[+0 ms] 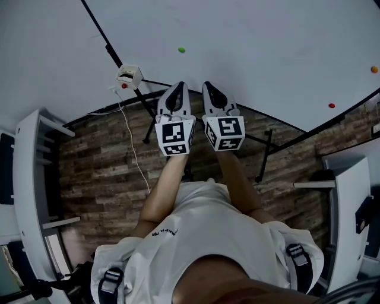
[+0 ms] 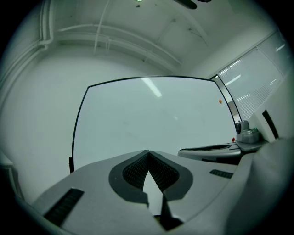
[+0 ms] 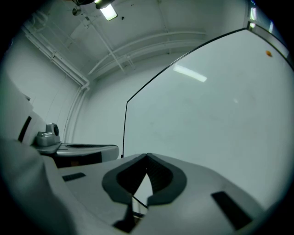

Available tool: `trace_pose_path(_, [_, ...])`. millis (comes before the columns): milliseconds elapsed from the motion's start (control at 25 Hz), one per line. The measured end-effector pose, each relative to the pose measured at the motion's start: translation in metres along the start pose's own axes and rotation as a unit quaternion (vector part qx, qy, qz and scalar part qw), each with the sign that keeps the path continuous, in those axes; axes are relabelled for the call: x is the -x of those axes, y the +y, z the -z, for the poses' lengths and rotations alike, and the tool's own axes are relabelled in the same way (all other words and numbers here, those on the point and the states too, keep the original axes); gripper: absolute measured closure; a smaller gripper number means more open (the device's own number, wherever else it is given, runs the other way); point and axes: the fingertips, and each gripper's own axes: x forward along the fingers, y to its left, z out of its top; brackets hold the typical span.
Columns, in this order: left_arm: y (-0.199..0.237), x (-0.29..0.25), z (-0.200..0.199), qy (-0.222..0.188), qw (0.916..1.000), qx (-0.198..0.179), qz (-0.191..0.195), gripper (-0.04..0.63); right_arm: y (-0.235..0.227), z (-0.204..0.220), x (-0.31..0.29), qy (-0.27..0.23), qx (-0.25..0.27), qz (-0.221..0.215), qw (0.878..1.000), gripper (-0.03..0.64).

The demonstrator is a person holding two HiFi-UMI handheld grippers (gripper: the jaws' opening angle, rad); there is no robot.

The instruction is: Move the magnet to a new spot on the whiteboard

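1. Room: pale walls, a ceiling with exposed conduit and a lit lamp (image 3: 108,12), and a wood-plank floor (image 1: 101,160) below both tools
2. Whiteboard (image 1: 255,41): black-framed, on a black stand (image 1: 264,155), directly ahead of both tools' tips. The surface is unmarked apart from reflected strips of light
3. White shelving: one unit (image 1: 32,178) stands well off the left tool's outer side, and a second unit (image 1: 344,208) well off the right tool's outer side
4. Person: white shirt (image 1: 202,237), both forearms reaching forward side by side
5. Left gripper (image 1: 178,86): pointed at the board, just beside its partner. Its own view shows the jaws closed tip to tip, nothing between them, no contact with the board
6. Right gripper (image 1: 209,86): pointed at the board. Its own view shows the jaws likewise brought together at the tips, empty, clear of the board
7. Small white box (image 1: 128,75): at the board's edge, ahead and to the left of the left gripper. A white cable (image 1: 132,142) hangs from it to the floor
8. Green magnet (image 1: 181,50): on the board, ahead of the left gripper's tips and apart from them, the nearest magnet to either tool
9. Red magnet (image 1: 331,105): on the board, well off to the right gripper's right
10. Orange magnet (image 1: 374,69): on the board, further right again, near the board's edge
11. Which magnet the task concerns cannot be told; neither tool holds or touches any of them
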Motion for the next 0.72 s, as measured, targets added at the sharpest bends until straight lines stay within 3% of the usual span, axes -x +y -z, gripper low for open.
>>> trace_pose_path(720, [0.002,0.014,-0.002,0.001,0.9999,0.015,-0.001,0.594,0.013,0.001,0.006,-0.002,0.002,-0.005,1.0,0.603])
